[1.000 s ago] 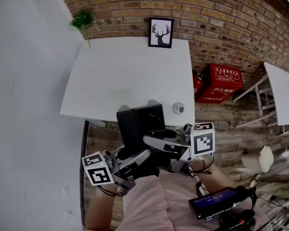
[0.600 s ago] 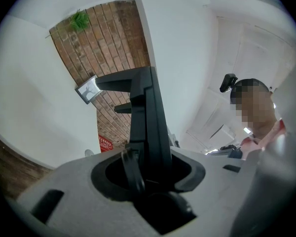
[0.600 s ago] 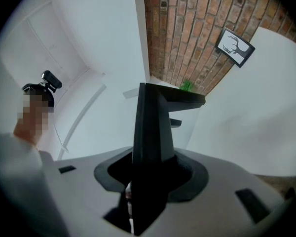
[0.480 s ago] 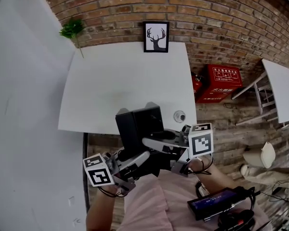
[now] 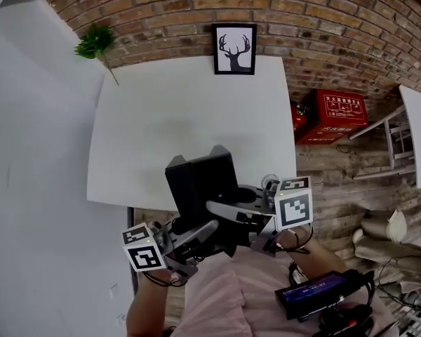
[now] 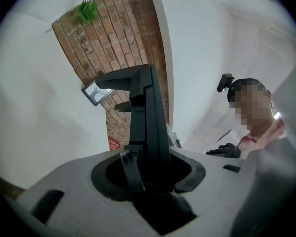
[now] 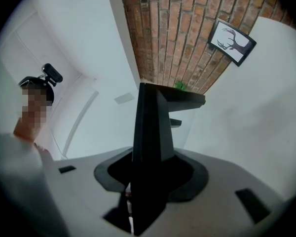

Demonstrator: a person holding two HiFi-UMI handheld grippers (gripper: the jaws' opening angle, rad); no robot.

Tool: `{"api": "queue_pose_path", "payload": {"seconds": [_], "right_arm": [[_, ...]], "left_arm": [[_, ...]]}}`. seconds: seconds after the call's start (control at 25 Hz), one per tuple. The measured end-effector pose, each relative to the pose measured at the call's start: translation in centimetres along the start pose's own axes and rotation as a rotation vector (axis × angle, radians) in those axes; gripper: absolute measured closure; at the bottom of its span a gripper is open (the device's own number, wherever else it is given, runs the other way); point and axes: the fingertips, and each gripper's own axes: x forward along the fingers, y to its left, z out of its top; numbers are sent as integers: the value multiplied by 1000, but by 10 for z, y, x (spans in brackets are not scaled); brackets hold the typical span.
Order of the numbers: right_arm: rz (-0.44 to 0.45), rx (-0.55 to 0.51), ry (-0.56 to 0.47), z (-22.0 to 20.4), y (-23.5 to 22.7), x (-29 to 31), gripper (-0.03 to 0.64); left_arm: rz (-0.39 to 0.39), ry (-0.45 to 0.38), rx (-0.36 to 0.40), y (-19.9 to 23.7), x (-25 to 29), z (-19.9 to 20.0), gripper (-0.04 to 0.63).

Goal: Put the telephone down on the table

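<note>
Right now, head view: black telephone (image 5: 200, 187) held between the left gripper (image 5: 209, 229) and right gripper (image 5: 216, 206), just ahead of them, overlapping the white table's (image 5: 189, 118) near edge.
Left gripper view: jaws clamped on the telephone, which stands straight ahead; deer picture (image 6: 94, 93) beyond, to the left.
Right gripper view: jaws clamped on the telephone, upright between them.

Bright, even light washes out the white table (image 5: 189, 118); fisheye bends edges; near foreground blurs.
</note>
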Motion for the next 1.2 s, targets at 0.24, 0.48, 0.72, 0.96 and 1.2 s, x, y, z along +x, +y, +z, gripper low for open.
{"api": "queue_pose_path", "payload": {"seconds": [0.24, 0.48, 0.72, 0.96, 1.2], "right_arm": [[19, 18, -4, 29, -18, 2, 448], [52, 20, 0, 64, -27, 8, 449], [69, -14, -4, 88, -18, 15, 448], [55, -39, -40, 113, -27, 26, 449], [23, -4, -71, 118, -42, 42, 449]], "left_arm": [[19, 14, -10, 18, 19, 22, 430], [48, 5, 13, 28, 35, 53, 430], [42, -1, 53, 22, 41, 78, 428], [15, 21, 68, 33, 46, 105, 428], [0, 54, 36, 49, 39, 116, 425]]}}
